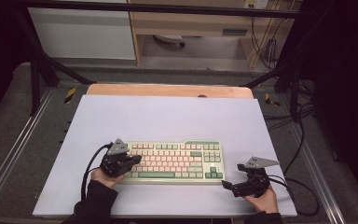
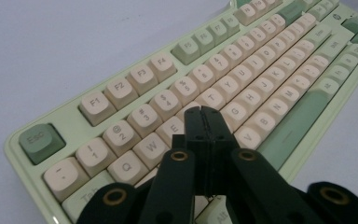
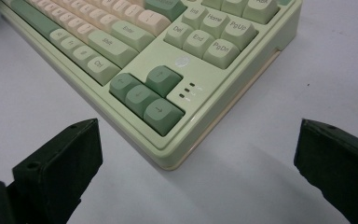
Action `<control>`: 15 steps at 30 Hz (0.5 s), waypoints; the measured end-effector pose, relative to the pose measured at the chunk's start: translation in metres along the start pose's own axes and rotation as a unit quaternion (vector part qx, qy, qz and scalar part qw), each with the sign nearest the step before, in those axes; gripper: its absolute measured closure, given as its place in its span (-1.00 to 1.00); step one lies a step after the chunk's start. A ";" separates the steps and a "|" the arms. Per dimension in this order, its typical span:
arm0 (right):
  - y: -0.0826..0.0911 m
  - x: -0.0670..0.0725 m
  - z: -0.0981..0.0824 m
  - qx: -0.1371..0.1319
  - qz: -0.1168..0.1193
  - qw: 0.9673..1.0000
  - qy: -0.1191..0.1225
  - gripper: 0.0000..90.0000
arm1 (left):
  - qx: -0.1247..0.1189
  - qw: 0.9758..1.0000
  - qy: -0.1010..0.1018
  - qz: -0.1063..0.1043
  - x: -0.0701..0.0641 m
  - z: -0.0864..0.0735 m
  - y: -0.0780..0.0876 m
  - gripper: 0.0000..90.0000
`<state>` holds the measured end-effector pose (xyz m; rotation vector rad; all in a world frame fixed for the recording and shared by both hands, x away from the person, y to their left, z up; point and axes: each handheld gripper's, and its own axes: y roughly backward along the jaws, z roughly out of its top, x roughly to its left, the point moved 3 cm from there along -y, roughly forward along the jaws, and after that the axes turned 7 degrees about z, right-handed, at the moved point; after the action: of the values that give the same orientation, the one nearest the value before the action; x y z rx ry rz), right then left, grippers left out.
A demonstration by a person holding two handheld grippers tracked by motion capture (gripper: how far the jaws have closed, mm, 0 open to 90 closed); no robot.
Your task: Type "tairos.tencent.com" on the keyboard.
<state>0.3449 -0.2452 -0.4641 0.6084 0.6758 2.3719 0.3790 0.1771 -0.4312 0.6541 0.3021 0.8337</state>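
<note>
Two grippers in play, one working. Right gripper [image 1: 227,185] sits nearest, parked on the white mat [image 1: 177,116] just off the keyboard's [image 1: 172,161] near-right corner, jaws spread wide, holding nothing; arrow keys [image 3: 144,93] lie ahead of it. Left gripper [image 2: 204,114] is over the keyboard's left end, jaws pressed together with nothing between them, tip pointing down at the letter rows, roughly where E [image 2: 173,127] and R meet. Can't tell if the tip is touching a cap. Keyboard lies flat, centre-front of mat, long edge toward the person. Step looks like key pressing with the closed tip. Next move: a short straight push on one cap, without clipping neighbours.
</note>
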 end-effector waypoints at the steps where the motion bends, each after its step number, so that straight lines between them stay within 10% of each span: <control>1: 0.000 0.000 0.000 0.000 0.000 1.000 -0.001 -0.97 | 0.001 1.000 0.000 0.001 0.001 -0.001 0.001 0.99; 15: 0.000 0.000 0.000 0.003 0.001 1.000 0.002 -0.96 | 0.015 1.000 0.010 0.013 0.014 -0.015 0.002 0.99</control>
<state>0.3448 -0.2450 -0.4646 0.6080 0.6833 2.3744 0.3791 0.1951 -0.4415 0.6795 0.3253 0.8615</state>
